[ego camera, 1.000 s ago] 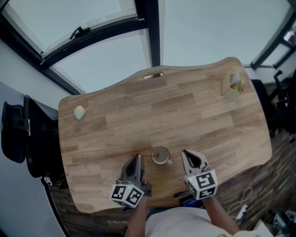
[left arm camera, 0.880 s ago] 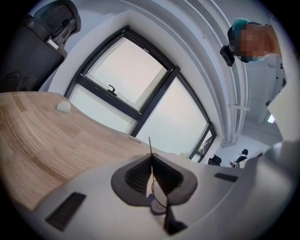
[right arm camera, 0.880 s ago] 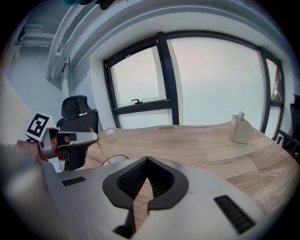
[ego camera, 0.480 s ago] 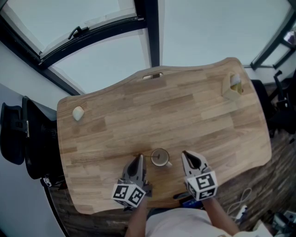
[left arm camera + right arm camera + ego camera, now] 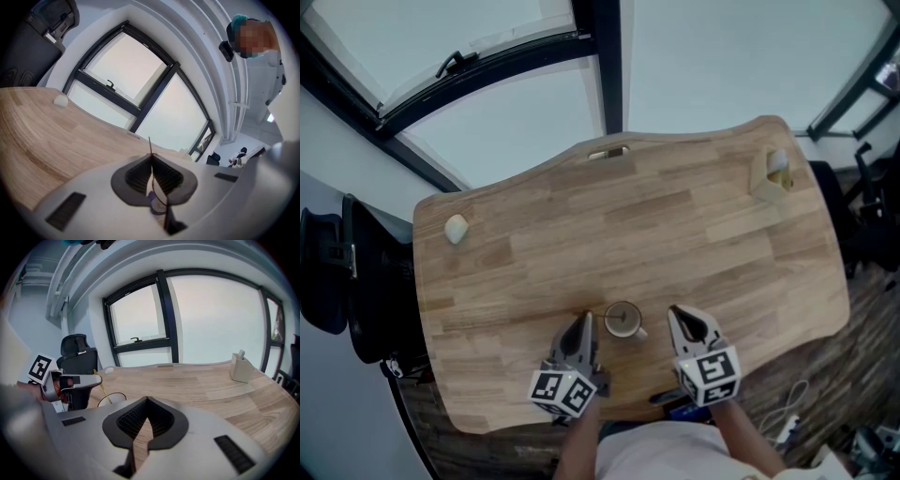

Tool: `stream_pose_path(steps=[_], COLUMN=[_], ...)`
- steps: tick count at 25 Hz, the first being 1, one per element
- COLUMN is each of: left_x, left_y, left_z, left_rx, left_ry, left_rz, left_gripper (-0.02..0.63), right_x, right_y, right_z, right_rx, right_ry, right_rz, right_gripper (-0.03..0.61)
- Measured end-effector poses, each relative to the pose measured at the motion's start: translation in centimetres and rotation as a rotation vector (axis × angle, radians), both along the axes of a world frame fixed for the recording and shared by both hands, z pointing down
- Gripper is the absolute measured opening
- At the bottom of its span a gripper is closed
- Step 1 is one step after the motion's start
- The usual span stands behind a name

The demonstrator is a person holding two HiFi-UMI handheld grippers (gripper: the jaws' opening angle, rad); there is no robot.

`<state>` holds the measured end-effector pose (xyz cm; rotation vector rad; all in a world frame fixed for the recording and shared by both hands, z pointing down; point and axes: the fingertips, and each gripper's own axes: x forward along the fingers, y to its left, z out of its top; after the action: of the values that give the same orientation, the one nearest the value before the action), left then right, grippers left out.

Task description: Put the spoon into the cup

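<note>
Gold and thin, the spoon [image 5: 150,146] is pinched tight between the two jaws of my left gripper [image 5: 151,158]. Its stem pokes out past their tips. My right gripper [image 5: 146,402] has its jaws pressed together with nothing in them. Only bare wood shows in the gap under the tips.

In the right gripper view the spoon leans down from the left gripper, and its low end is at the rim of the cup [image 5: 622,319]. It looks to be inside the cup, but I cannot tell how deep. The cup stands by the near edge of the tabletop [image 5: 675,234], between the two grippers and close to both. Farther out, a small pale lump [image 5: 456,228] lies by the left edge. A beige holder [image 5: 769,178] stands at the far right corner.

I think this is the letting-go step. Next I should open the left jaws slowly so the spoon slides down and leans on the rim. Then I should lift that gripper away without bumping the cup. The cup looks small, so a knock might tip it.
</note>
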<state>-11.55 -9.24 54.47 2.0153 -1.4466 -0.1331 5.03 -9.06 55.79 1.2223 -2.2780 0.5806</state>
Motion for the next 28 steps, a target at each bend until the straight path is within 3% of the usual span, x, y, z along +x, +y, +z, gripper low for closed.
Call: stream_pose_path(steps=[18,23,28], left_x=[0.6,0.7,0.5], left_y=[-0.1,-0.1,0.0], left_z=[1.0,1.2,1.3], left_rx=[-0.007,0.000,0.005], left_ry=[0.002,0.008,0.020], left_rz=[0.015,0.010,0.007], left_gripper=[0.003,0.003,0.003], right_x=[0.6,0.8,0.7], right_y=[0.0,-1.0,0.0], right_z=[0.7,0.3,0.9], right_rx=[-0.036,0.023,-0.037], right_ry=[0.003,-0.012,-0.001], right_rz=[0.012,0.031,0.014], right_gripper=[-0.003,-0.003,-0.003])
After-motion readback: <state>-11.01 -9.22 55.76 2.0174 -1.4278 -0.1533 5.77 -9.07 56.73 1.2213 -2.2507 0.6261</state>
